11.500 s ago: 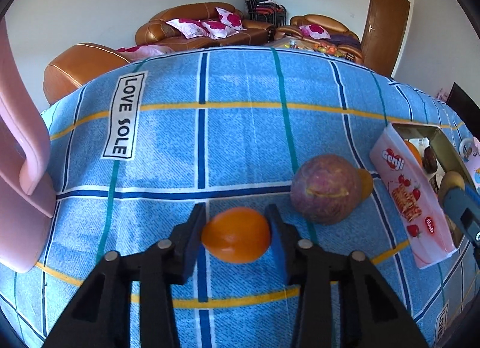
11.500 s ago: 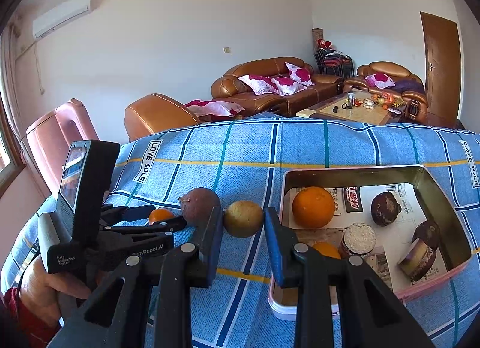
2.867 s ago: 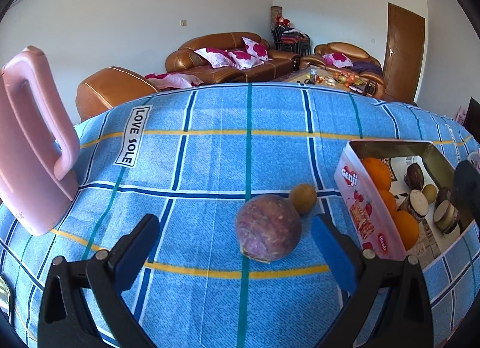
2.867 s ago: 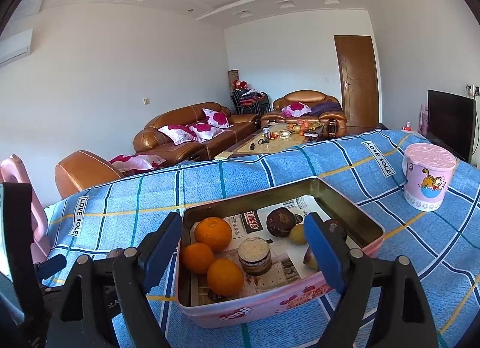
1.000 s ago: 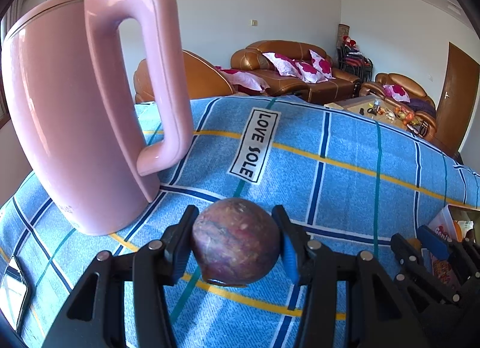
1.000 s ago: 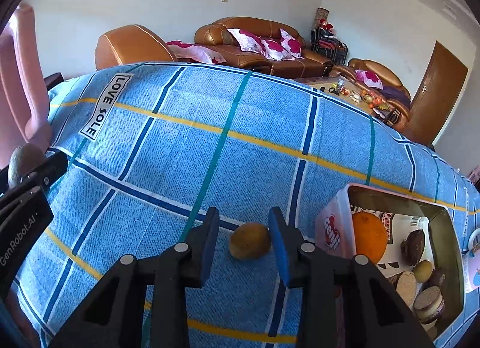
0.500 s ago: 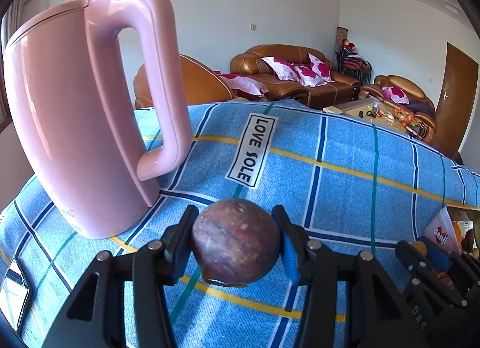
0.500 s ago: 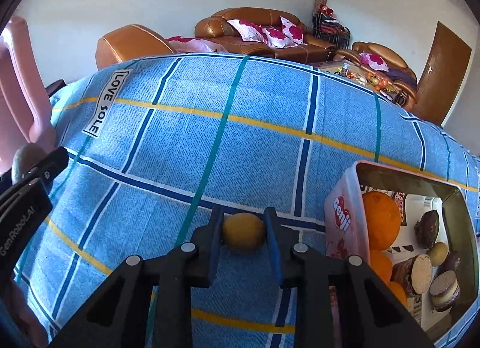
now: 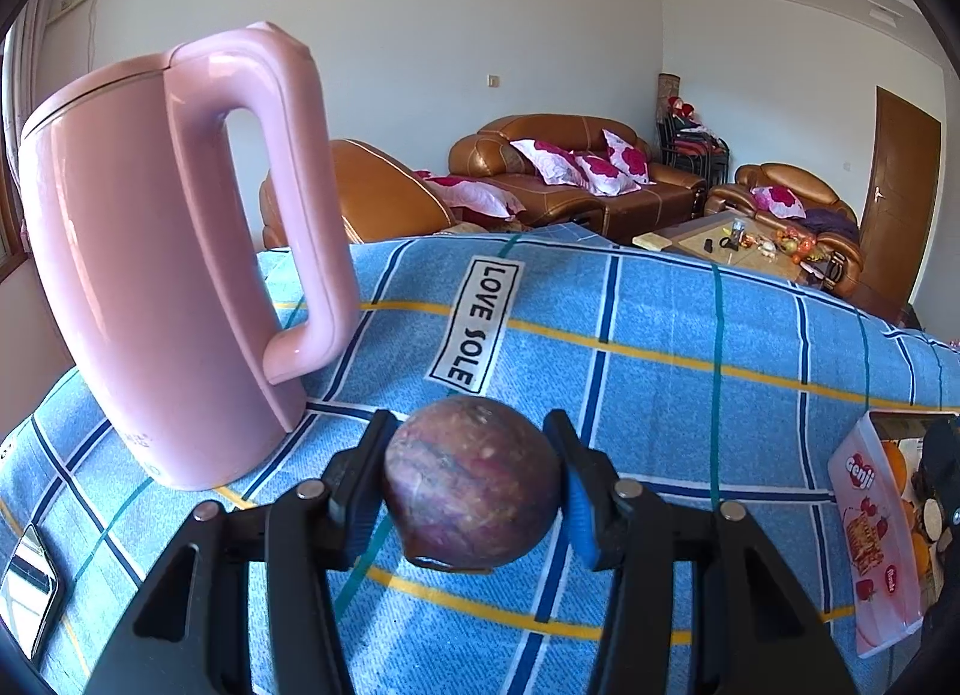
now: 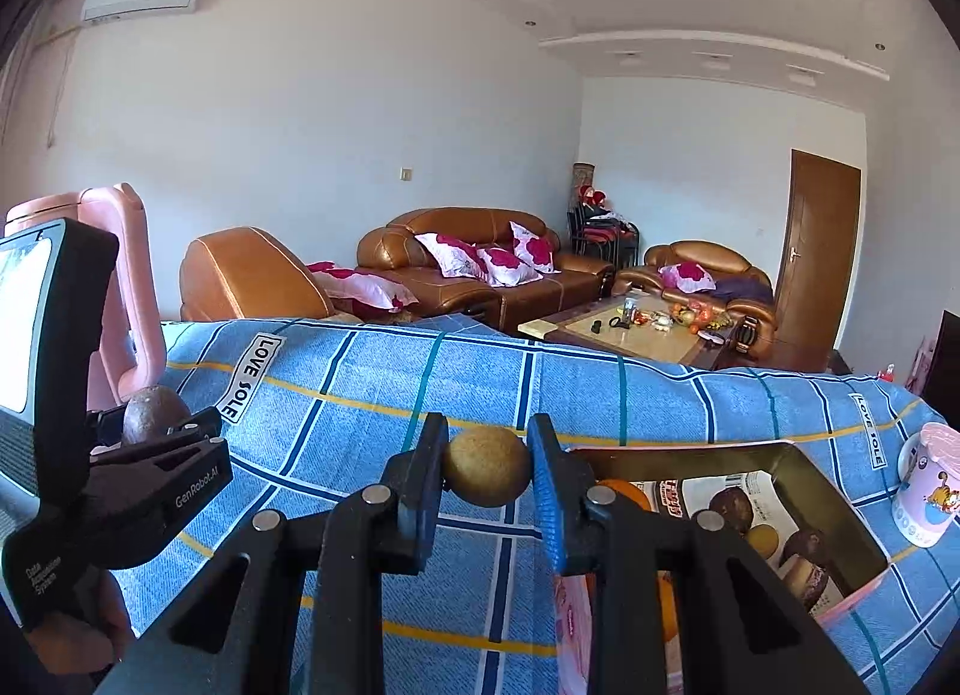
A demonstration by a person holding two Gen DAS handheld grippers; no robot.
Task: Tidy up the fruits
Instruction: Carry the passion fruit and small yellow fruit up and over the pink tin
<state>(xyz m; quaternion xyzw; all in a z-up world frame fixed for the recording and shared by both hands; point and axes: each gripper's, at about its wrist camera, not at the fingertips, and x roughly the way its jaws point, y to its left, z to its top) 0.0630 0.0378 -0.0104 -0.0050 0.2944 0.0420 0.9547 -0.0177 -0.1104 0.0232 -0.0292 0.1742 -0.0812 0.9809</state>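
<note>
Left wrist view shows the left gripper (image 9: 473, 485) clamped on a round, mottled purple-brown fruit (image 9: 471, 482), both blue pads pressing its sides and the fruit lifted clear of the blue checked tablecloth (image 9: 660, 383). Up and to the left of that gripper stands a tall glossy pink plastic kettle (image 9: 150, 275), upright, handle turned toward the fingers. Far to the gripper's right lies the pink-walled rectangular tin box (image 9: 870, 527), only its near end showing, with orange fruit just visible inside. A dark phone-like slab (image 9: 27, 581) lies at the lower left edge, too cropped to identify with certainty.

Right wrist view shows the right gripper (image 10: 487, 470) closed on a small round yellow-brown fruit (image 10: 487, 473), held between the pads above the cloth. Its jaws have just been closing, and the fruit sits gripped between them. Directly beyond and to the right of this gripper lies the open tin box, holding an orange fruit (image 10: 621, 488), dark brown round fruits (image 10: 729, 509) and a small yellowish one. Further right stands a pale pink printed cup (image 10: 927, 485). To the left, the left gripper appears side-on with its purple fruit.
</note>
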